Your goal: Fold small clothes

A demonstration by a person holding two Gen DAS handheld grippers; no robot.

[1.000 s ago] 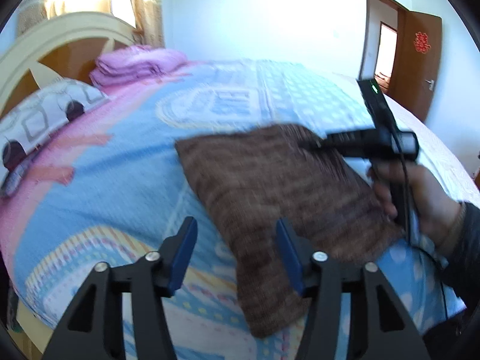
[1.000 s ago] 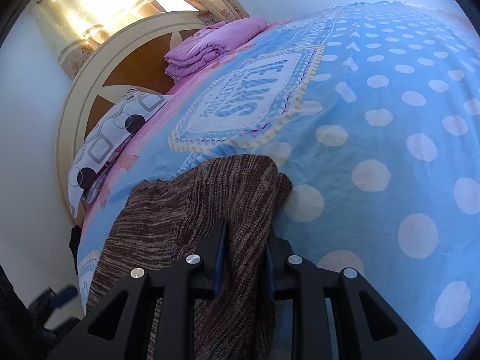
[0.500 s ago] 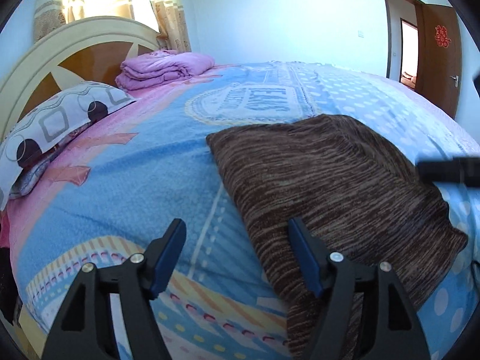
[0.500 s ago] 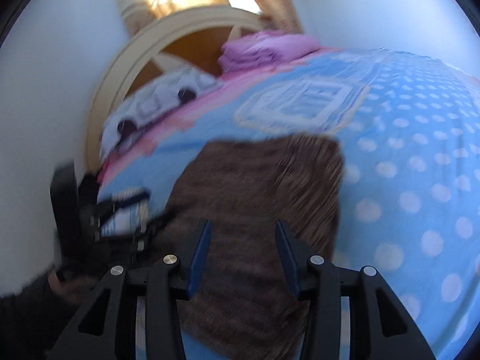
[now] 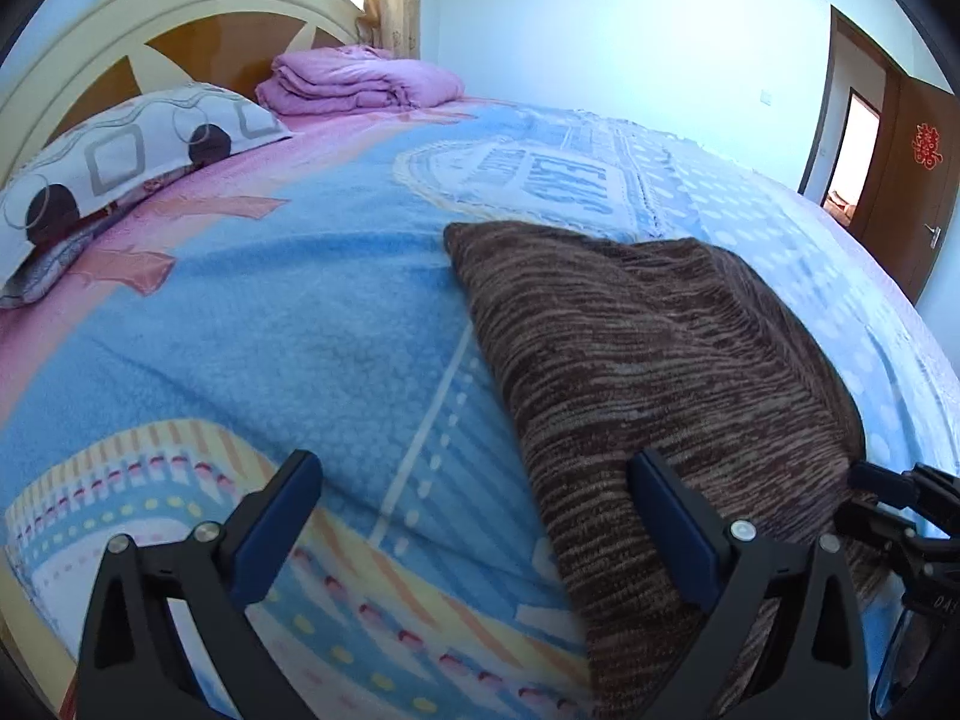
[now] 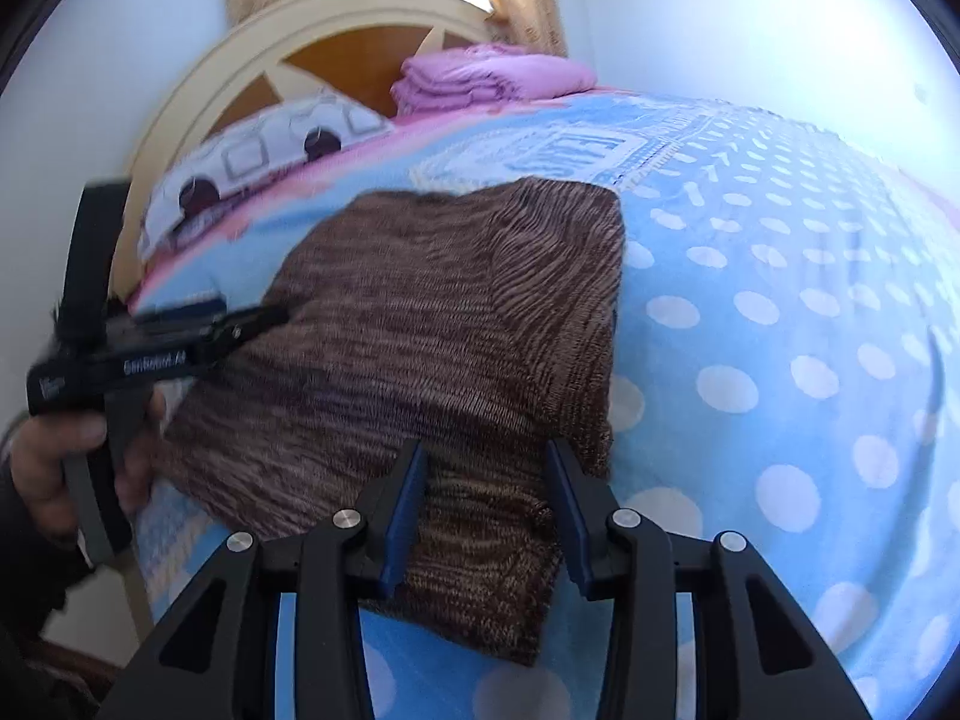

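Note:
A brown striped knit garment [image 5: 630,360] lies folded flat on the blue bedspread [image 5: 300,312]. My left gripper [image 5: 474,480] hovers over its near left edge. Its jaws are opening wide and grip nothing; the right finger [image 5: 666,498] hangs above the knit. The right wrist view shows the garment [image 6: 450,330] from its near end. My right gripper [image 6: 486,468] sits just above that end, jaws closing slightly, knit below the gap, pads not pressing. The left gripper [image 6: 246,313], held by a hand [image 6: 42,450], reaches the garment's left side. The right gripper [image 5: 864,480] shows by the garment's right corner.
A patterned pillow [image 5: 120,162] and a folded pink blanket [image 5: 360,81] lie by the cream headboard [image 5: 180,18] at the far end. A brown door [image 5: 918,180] stands open at the far right. Dotted bedspread [image 6: 780,360] stretches right of the garment.
My right gripper let go of the garment's edge and drew back to its near end. My left gripper spread wider and sank a little. The garment now rests flat.

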